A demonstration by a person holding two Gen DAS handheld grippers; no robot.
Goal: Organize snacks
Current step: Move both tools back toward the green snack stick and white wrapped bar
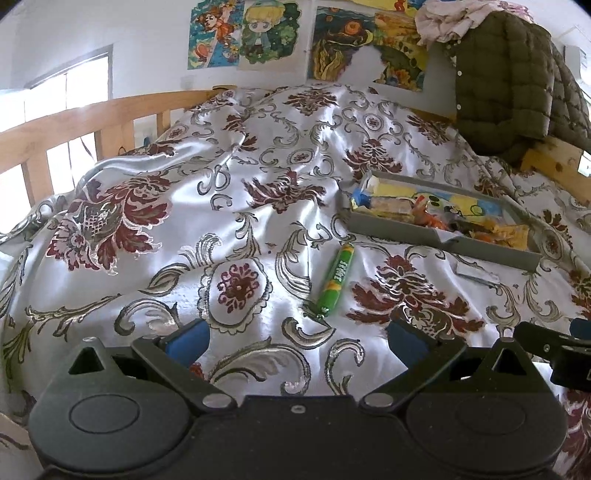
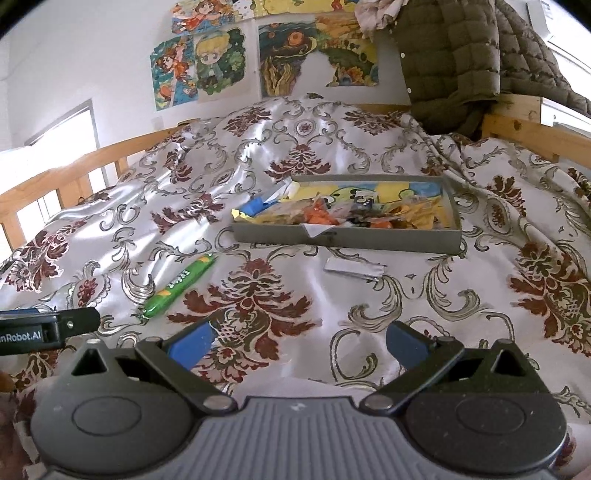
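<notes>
A green snack stick (image 1: 335, 279) lies on the floral satin cloth, just ahead of my left gripper (image 1: 298, 338), which is open and empty. The stick also shows in the right wrist view (image 2: 181, 286), ahead and left of my right gripper (image 2: 300, 341), also open and empty. A grey shallow box (image 1: 439, 236) holding several snack packets sits beyond the stick to the right; in the right wrist view the box (image 2: 343, 236) is straight ahead. The other gripper shows at each view's edge (image 1: 554, 347) (image 2: 48, 328).
A small white paper scrap (image 2: 354, 268) lies in front of the box. A wooden rail (image 1: 74, 125) borders the left and back. An olive quilted jacket (image 1: 513, 81) hangs at the back right. Posters (image 1: 243, 33) are on the wall.
</notes>
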